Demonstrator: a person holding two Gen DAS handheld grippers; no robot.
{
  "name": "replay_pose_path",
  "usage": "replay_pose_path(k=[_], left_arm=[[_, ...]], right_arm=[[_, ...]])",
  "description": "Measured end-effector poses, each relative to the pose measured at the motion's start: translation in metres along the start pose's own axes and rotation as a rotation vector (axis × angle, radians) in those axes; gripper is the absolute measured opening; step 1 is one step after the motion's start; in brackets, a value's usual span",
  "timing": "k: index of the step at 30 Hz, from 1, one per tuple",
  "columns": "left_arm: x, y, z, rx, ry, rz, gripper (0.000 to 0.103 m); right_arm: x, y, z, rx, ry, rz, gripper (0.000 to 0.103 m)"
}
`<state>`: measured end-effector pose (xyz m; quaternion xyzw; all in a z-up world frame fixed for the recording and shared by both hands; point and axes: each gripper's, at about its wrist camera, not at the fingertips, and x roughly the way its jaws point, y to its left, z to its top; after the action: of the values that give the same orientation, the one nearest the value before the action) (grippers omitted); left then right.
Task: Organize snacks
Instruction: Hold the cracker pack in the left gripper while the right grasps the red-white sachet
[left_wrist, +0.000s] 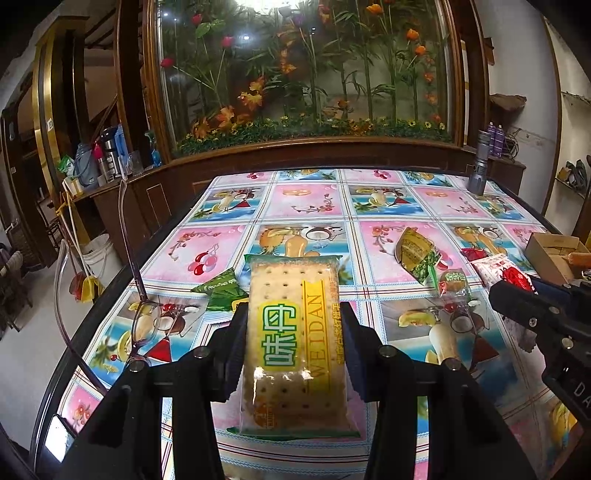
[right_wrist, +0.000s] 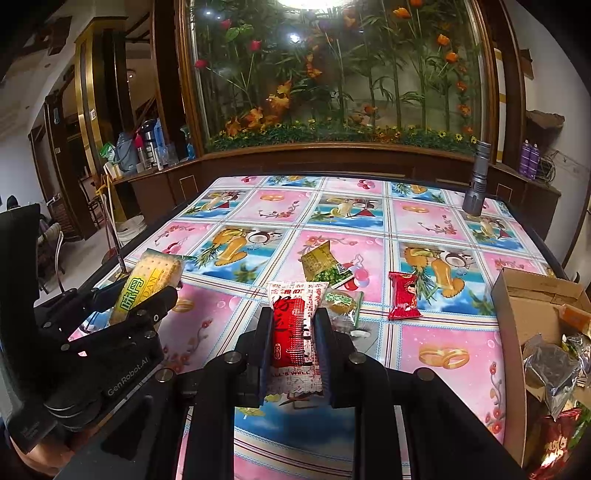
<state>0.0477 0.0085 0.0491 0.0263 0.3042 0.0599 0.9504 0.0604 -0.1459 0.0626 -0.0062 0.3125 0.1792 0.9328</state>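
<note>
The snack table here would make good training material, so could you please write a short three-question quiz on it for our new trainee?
1. True or false: the left gripper is shut on the cracker packet.
2. What does the right gripper hold? A) the red-and-white packet B) the grey flashlight C) nothing
3. Fill in: the cardboard box of snacks sits at the table's ____ edge, seen from the right wrist.

Key: 1 true; 2 A; 3 right.

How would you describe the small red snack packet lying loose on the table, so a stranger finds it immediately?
Start at the open cardboard box at the table's right edge. Just left of it lies the small red packet, flat on the tablecloth and untouched. Unlike its green neighbours, it is bright red with a cartoon figure.
</note>
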Motion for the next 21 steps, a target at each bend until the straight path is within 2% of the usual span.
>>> replay_pose_path(k=[21], left_arm=[[-0.0030, -0.0021, 0.0008, 0.009, -0.019, -0.006, 0.046]], right_arm=[[-0.0017, 0.0003, 0.0018, -0.001, -0.008, 0.005, 0.023]])
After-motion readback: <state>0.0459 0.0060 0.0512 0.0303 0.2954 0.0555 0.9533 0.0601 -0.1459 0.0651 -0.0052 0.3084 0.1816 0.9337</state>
